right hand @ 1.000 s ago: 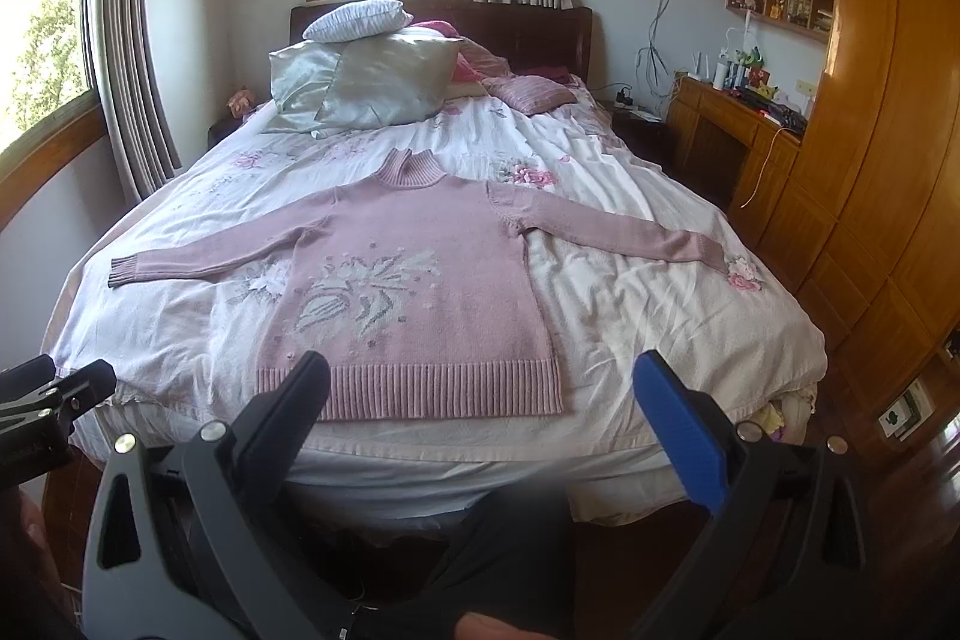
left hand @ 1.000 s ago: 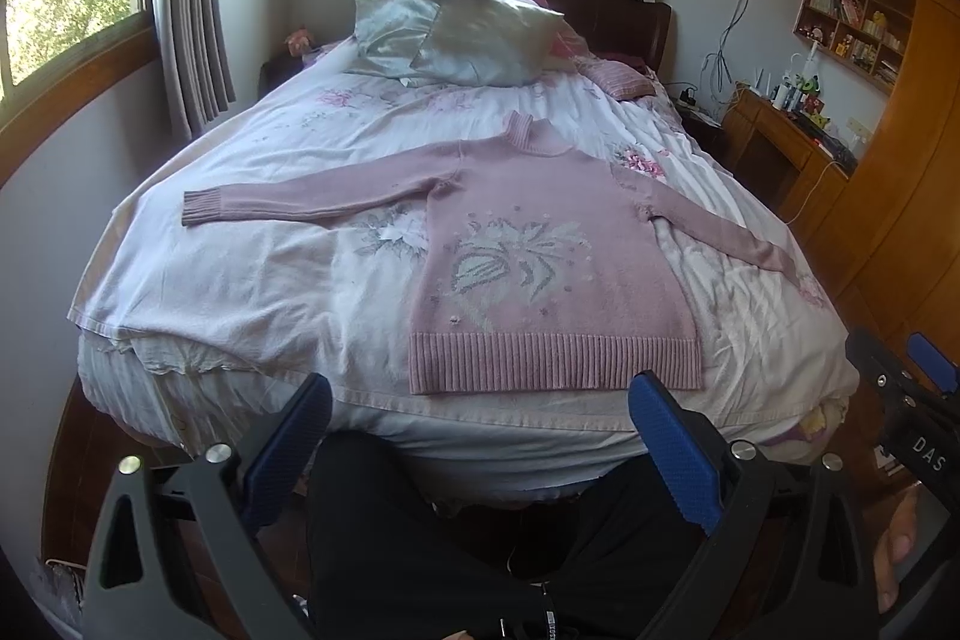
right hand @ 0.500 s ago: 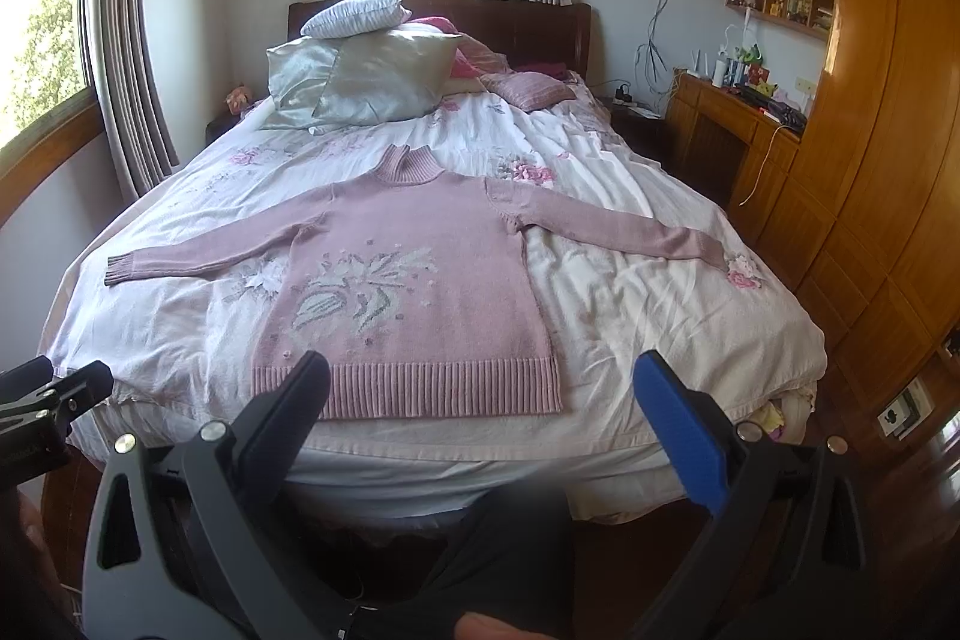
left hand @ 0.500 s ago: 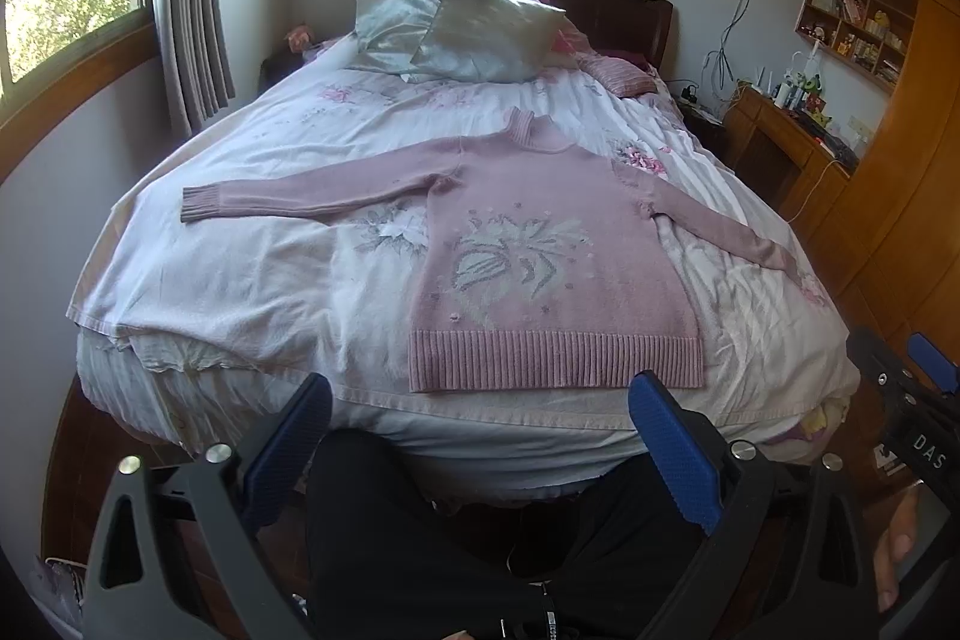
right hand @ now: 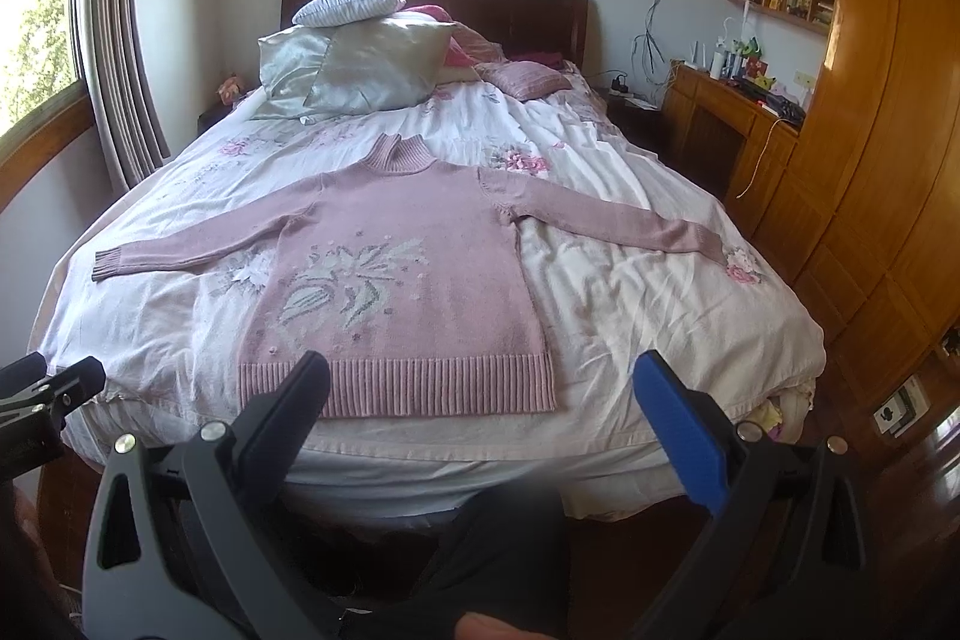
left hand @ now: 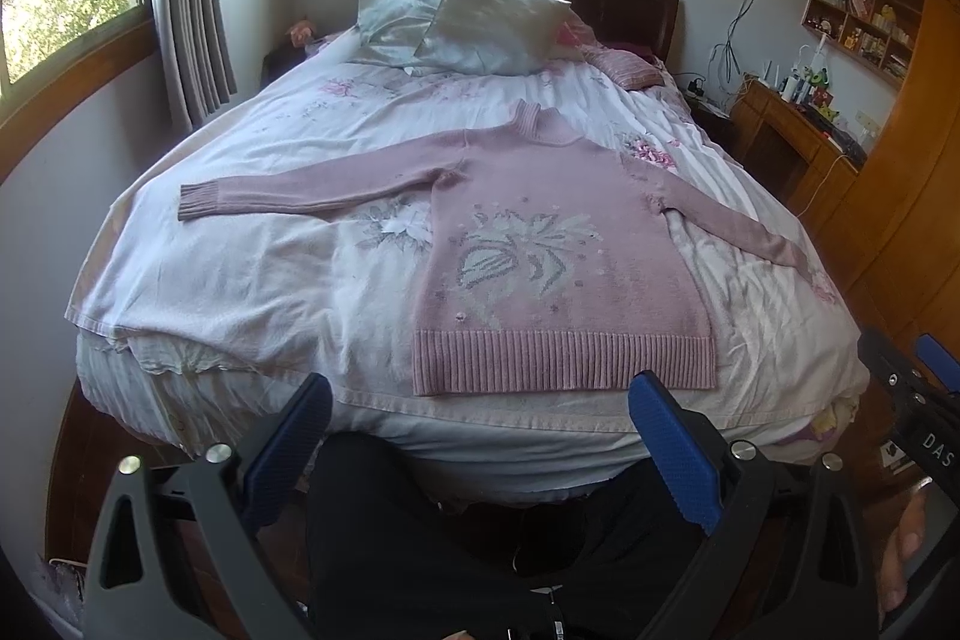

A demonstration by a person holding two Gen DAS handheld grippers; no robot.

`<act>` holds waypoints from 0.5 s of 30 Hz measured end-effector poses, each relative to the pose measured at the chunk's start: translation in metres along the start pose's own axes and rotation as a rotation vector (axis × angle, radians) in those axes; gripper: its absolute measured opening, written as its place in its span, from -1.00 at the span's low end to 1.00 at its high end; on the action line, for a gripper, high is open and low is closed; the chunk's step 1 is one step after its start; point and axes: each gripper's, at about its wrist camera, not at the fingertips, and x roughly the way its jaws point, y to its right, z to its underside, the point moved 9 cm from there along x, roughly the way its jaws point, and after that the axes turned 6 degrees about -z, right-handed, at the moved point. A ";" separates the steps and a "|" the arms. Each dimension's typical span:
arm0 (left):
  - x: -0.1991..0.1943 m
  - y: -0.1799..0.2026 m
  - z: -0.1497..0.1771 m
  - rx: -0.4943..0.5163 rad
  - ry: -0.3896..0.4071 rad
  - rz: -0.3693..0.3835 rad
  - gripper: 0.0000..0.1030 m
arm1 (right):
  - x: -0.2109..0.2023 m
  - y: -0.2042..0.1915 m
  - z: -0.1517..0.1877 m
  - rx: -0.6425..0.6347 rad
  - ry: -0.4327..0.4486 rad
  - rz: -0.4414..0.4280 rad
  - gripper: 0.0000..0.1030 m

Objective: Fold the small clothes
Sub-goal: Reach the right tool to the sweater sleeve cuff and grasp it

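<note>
Condition: a pale pink knitted sweater with a grey-white floral motif [left hand: 558,256] lies flat, front up, on the white flower-printed bed cover [left hand: 252,268], both sleeves spread wide, ribbed hem at 6 o'clock close to the foot edge, roll collar at 12 o'clock toward the grey satin pillows [right hand: 360,70]. No fold is started.

Tools: the left tool [left hand: 474,436] and the right tool [right hand: 480,412] both stand released, blue-padded jaws wide apart, gripping nothing, held back from the bed above the person's dark-trousered legs [left hand: 456,538]. Neither touches the garment.

Risks, as judged:
- The hem sits near the mattress edge; a pull toward 6 o'clock could drag the sweater off the bed.
- The knit is loose and stretchy; a shallow pinch could catch one layer only, or snag the bed cover with it.
- The sleeve at 3 o'clock [right hand: 612,214] lies on rumpled cover; folding it across may carry creases in.
- Uneven lifts by the two tools would skew the fold line
</note>
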 end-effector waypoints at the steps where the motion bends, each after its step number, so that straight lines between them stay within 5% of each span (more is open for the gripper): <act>1: 0.003 0.002 -0.003 0.002 0.002 0.005 0.93 | 0.004 0.003 -0.001 0.001 -0.003 0.003 0.95; 6: 0.025 0.015 -0.015 0.035 0.045 0.081 0.93 | 0.034 0.021 -0.009 -0.008 0.033 0.009 0.95; 10: 0.042 0.038 -0.031 0.100 0.143 0.271 0.93 | 0.079 0.052 -0.014 0.007 0.033 -0.047 0.95; 15: 0.080 0.057 -0.051 0.130 0.117 0.261 0.93 | 0.145 0.134 -0.017 0.191 -0.043 -0.058 0.94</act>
